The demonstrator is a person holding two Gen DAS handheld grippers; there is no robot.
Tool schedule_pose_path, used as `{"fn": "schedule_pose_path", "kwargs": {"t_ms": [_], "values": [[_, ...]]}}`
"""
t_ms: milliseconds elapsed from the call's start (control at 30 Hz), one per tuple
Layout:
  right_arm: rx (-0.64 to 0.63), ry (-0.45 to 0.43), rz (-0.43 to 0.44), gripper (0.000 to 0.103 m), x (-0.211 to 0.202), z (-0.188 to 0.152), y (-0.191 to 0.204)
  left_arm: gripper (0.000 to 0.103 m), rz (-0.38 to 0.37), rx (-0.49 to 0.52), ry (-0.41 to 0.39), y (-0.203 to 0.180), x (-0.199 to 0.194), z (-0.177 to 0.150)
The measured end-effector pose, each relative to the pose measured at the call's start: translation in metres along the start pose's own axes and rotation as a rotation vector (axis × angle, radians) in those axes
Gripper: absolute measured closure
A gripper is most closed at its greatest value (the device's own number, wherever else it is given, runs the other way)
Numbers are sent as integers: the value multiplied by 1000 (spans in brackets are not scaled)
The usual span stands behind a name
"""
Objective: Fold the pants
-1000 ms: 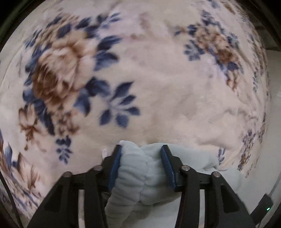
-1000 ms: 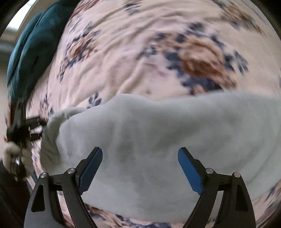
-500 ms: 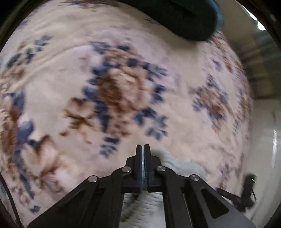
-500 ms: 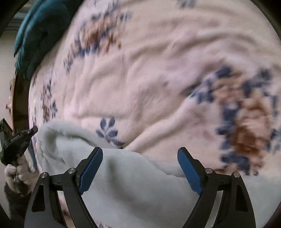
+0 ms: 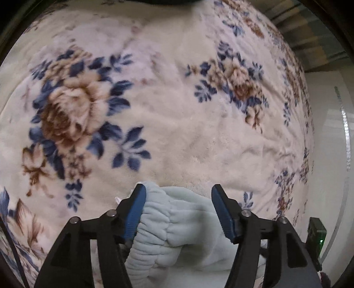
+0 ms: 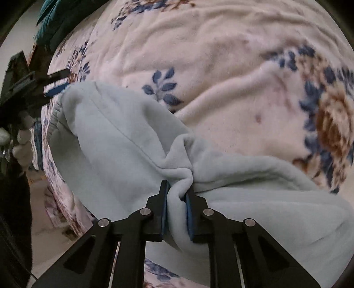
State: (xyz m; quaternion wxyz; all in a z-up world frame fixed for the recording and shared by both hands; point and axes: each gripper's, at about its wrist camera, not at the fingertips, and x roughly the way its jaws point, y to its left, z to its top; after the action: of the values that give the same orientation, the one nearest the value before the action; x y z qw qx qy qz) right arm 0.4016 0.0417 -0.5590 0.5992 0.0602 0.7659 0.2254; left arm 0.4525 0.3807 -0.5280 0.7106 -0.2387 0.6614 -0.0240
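Pale blue fleece pants (image 6: 115, 141) lie on a floral blanket (image 6: 221, 66). My right gripper (image 6: 177, 195) is shut on a bunched fold of the pants at the crotch area. In the left wrist view the ribbed waistband of the pants (image 5: 168, 217) sits between the jaws of my left gripper (image 5: 178, 199), which is open around it; the left pad touches the cloth. The left gripper also shows in the right wrist view (image 6: 55, 84), at the far left by the waistband end.
The cream blanket with blue and brown flowers (image 5: 177, 110) covers the bed. A dark teal cloth (image 6: 55, 17) lies at the bed's far corner. The bed edge and pale floor (image 6: 50, 221) run along the left; a wall (image 5: 327, 133) is to the right.
My left gripper went from shut to open over the waistband. My right gripper went from open to shut on a pants fold. Both views shifted.
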Motion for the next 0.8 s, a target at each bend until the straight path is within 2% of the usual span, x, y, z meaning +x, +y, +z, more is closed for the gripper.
{"fn": "schedule_pose_path", "kwargs": {"t_ms": [33,100,133,167,200,267,400,467,533,600,633,700,733,767,800], "values": [[8,-14,-15,88,-1,1,-4,44,11,7,8,-2,2,1],[22,-93,-126,84,-8,9,-13,44,69,33,27,-7,4,4],[37,-130,-203,67,-13,14,-18,44,89,43,22,-9,3,4],[74,-169,-256,59,-20,19,-23,44,106,53,19,-11,0,3],[105,-201,-268,58,-27,20,-27,44,105,57,13,-10,-3,1],[178,-282,-219,55,-51,20,-40,44,88,60,3,-8,-10,-4],[241,-253,-30,55,-62,12,-54,44,50,49,-5,0,-19,-16],[220,-224,63,55,-60,2,-51,44,39,50,-1,4,-20,-24],[181,-203,122,55,-53,-3,-31,44,88,59,-23,5,-20,-29],[136,-195,111,55,-50,-12,-19,44,189,69,-85,9,-26,-35],[105,-181,89,55,-46,-15,-14,44,236,78,-139,11,-35,-40],[78,-187,-153,55,-35,-11,-13,44,339,85,-227,17,-51,-50],[70,-203,-311,54,-25,-7,-17,44,366,81,-250,21,-58,-57],[100,-219,-355,54,-18,-5,-26,44,358,63,-255,28,-64,-64],[142,-205,-338,54,-12,-2,-33,44,340,33,-258,32,-69,-72]]}}
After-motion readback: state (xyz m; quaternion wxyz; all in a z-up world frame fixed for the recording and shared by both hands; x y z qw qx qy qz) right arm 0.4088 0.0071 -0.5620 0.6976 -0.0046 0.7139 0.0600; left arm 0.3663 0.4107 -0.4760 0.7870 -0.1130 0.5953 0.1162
